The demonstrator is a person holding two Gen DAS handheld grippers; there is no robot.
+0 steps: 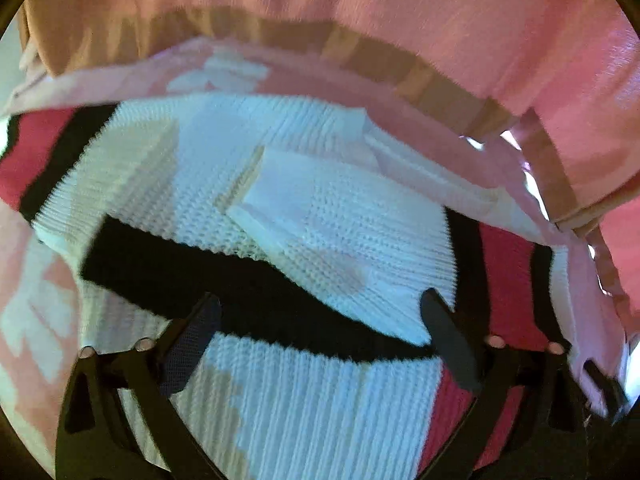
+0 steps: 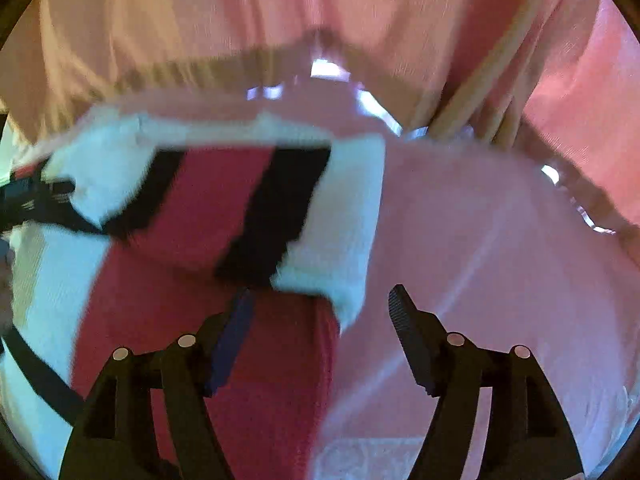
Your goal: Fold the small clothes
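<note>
A small knitted sweater with white, black and red stripes [image 1: 304,216] lies on a pink cloth and fills the left wrist view. My left gripper [image 1: 320,312] is open just above it, fingers spread over a black stripe. In the right wrist view the sweater's sleeve [image 2: 256,208] lies folded over the red body [image 2: 264,380]. My right gripper [image 2: 322,304] is open and empty, left finger over the sleeve's edge, right finger over the pink cloth [image 2: 480,264].
The person's pink top [image 1: 440,12] fills the far side of both views, close to the table edge. The pink patterned cloth [image 1: 24,304] covers the surface around the sweater.
</note>
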